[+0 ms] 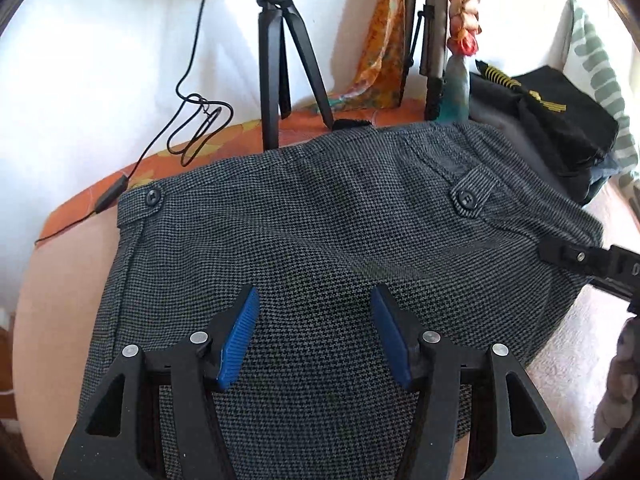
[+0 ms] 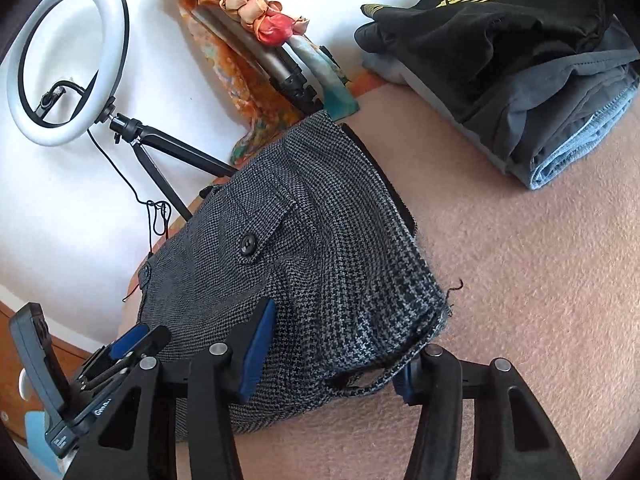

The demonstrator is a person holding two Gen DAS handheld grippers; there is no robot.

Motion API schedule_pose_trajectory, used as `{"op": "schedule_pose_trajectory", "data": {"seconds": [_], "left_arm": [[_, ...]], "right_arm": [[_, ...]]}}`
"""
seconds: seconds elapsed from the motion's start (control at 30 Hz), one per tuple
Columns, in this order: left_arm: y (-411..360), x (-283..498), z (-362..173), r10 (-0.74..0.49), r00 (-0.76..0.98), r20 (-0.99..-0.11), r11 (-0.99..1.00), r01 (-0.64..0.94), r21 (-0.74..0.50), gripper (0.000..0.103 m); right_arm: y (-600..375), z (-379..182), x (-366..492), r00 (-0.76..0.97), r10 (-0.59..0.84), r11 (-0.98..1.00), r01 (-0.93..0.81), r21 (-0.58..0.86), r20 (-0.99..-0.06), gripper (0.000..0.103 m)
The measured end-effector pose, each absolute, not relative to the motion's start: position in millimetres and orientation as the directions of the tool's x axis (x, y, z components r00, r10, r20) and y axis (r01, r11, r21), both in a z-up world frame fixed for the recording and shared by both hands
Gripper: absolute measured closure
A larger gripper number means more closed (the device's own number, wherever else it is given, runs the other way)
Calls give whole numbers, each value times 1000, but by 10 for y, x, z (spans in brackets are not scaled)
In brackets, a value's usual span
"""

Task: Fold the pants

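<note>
Left gripper (image 1: 314, 340): blue pads (image 1: 240, 340) spread wide, hovering over the pants (image 1: 320, 216), nothing between them; can't tell if the tips touch the cloth. Right gripper (image 2: 336, 356): also spread, left pad (image 2: 258, 354) over the fabric, right pad mostly hidden behind the near corner of the bundle w/ a loose belt loop (image 2: 370, 380) lying between; not pinching anything as far as I can see. Pants = grey houndstooth, already folded to a compact thick packet on the pinkish bed cover (image 2: 520, 280), so I'd judge the task near done, maybe one last fold or just a pat-down. Key relation: packet lies straight ahead of both grippers, long axis running away from them toward the wall in the right wrist view, buttoned tabs (image 1: 466, 198) on top; left gripper sits over the middle of the packet, right gripper at its near right corner w/ the frayed edge (image 2: 440, 312). Right is nearer a free edge, so prob. the better one for a grab; left is better placed to press down. Room: open bed cover to the right of the packet, plenty of space to swing that way. Far side is tight: tripod (image 1: 276, 60) w/ ring light (image 2: 68, 60) and dangling cable (image 1: 200, 128) just beyond the far edge, scarf-wrapped poles (image 2: 256, 20) near the far corner. Stack of folded clothes (image 2: 520, 80) sits well apart, far right; a likely drop spot, tho that's a guess.
</note>
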State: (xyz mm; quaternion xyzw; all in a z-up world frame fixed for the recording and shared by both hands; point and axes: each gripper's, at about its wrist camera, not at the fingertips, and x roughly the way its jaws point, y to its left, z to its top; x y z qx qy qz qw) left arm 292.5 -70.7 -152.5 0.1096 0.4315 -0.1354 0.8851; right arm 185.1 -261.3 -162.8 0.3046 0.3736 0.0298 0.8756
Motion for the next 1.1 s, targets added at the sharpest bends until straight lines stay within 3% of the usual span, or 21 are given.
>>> {"op": "schedule_pose_trajectory", "data": {"seconds": [0.3,0.53,0.7,0.87,1.1], "left_arm": [[-691,2851,-1686,-119,601,-791,923,360,135,46],[-592,2704,-1501,-117,655,-747,933,330,144,46],[-645,2963,-1568,-127,624,-771,947,308,93,46],[-709,2998,-1683,-96,618,-780,933,329,146,45],[-545,2782,-1501,-152,596,-788,941,331,69,46]], "right_arm": [[-2549,-1436,1822,740,244,855,140,500,-626,76],[-2573,-1439,1824,737,257,837,153,526,-625,77],[-2565,-1444,1786,737,258,837,152,526,-624,77],[-2546,-1422,1801,738,255,849,138,509,-625,78],[-2461,-1285,1812,748,222,890,106,443,-626,79]]}}
